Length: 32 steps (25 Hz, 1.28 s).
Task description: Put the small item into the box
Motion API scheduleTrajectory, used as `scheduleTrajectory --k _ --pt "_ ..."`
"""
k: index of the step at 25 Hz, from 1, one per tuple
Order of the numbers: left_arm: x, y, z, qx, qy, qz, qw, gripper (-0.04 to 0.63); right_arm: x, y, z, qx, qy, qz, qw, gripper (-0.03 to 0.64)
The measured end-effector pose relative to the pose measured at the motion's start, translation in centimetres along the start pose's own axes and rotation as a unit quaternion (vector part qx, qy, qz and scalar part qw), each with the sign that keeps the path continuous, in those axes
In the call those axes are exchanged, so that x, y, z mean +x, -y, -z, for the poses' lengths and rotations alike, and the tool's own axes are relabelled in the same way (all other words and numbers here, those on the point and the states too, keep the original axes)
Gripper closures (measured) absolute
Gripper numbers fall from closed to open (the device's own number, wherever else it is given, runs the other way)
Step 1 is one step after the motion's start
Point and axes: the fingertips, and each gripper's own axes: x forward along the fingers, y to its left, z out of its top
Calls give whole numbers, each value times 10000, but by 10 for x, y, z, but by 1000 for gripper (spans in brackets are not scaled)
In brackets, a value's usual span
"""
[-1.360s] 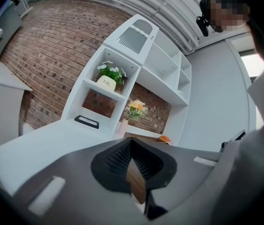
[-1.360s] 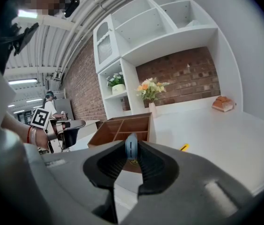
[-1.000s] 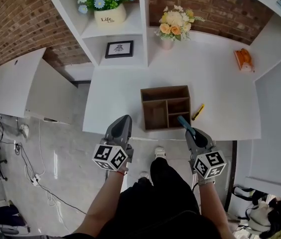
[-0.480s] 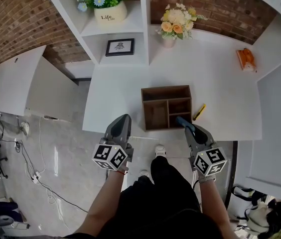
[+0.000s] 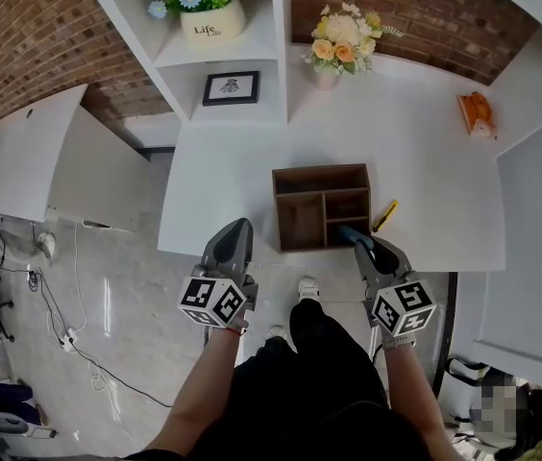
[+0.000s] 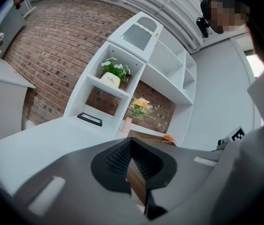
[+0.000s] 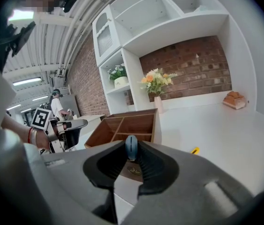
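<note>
The brown wooden box [image 5: 321, 207], split into compartments, stands open-topped near the white table's front edge. My right gripper [image 5: 357, 240] is shut on a small blue item [image 5: 349, 231], and the item's tip is at the box's front right corner. In the right gripper view the blue item [image 7: 131, 146] stands upright between the jaws, with the box [image 7: 125, 125] just beyond them. My left gripper [image 5: 239, 230] hangs shut to the left of the box, off the table's front edge. In the left gripper view the left gripper [image 6: 134, 172] shows nothing held.
A yellow item [image 5: 383, 216] lies on the table [image 5: 223, 190] right of the box and shows as the yellow item [image 7: 195, 150] in the right gripper view. A flower vase [image 5: 326, 77] and an orange object [image 5: 473, 113] sit at the back. White shelves [image 5: 223, 51] rise behind.
My right gripper has shifted a little to the left, bringing the blue item closer to the box's front right corner. The left gripper has barely moved.
</note>
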Motion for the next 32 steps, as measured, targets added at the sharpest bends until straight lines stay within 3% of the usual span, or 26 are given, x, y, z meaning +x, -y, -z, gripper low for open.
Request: scheduleTrajectory --k 21,32 --pt "3 -11 2 -107 36 -171 9998 594 21 -4 4 -546 -385 -10 9978 551" --pt "7 -8 5 -129 8 -127 9998 594 13 4 -2 -563 -195 122 9981 538"
